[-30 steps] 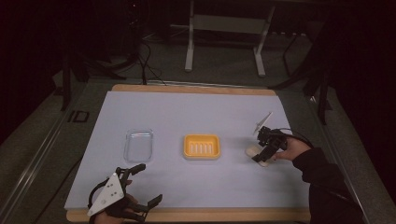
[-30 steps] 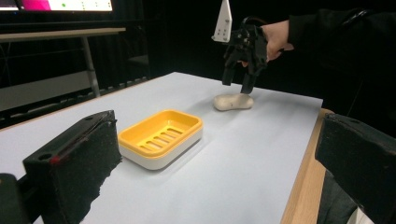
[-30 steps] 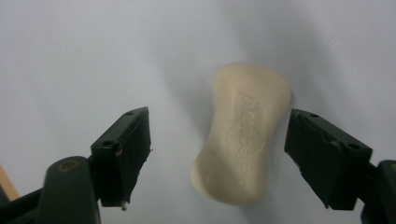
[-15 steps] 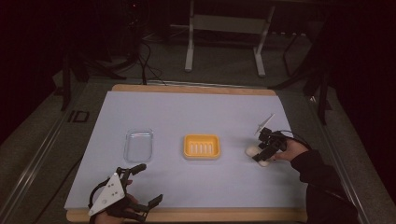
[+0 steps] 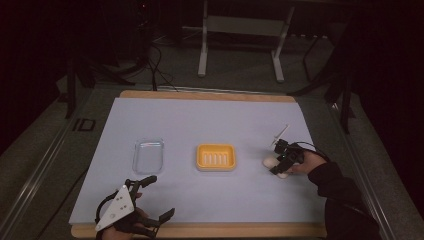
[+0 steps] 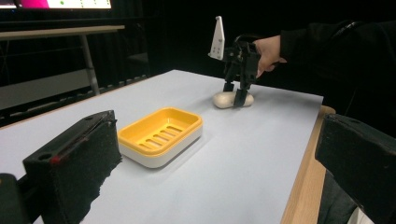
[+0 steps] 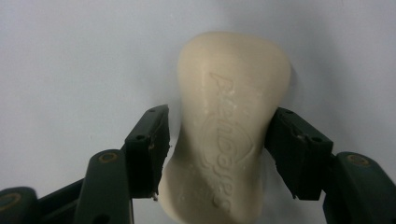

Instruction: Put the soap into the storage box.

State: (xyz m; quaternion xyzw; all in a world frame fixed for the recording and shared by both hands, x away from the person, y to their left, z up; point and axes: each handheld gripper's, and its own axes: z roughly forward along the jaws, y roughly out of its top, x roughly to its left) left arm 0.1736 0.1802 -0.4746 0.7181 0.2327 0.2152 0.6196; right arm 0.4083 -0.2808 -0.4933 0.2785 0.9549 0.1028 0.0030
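The cream soap bar (image 7: 229, 135) lies flat on the table between the right gripper (image 7: 217, 154)'s 2 spread jaws, which straddle its narrow waist; the right one seems to touch, the left stands just off. It looks rigid, light and probably slippery, so the waist is the best hold.

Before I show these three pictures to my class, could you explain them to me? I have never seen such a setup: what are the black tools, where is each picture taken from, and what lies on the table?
A person holds a two-jaw hand tool in each hand; there is no robot arm. The high view looks down on the table. The other two come from cameras riding on each tool, looking along its jaws.

On the table lie a clear lid or tray, a yellow soap dish and a pale bar of soap.

The right gripper straddles the soap, which lies on the table; the left-hand jaw shows a slight gap, so it is not clamped. The left gripper waits open near the table's front edge, holding nothing.
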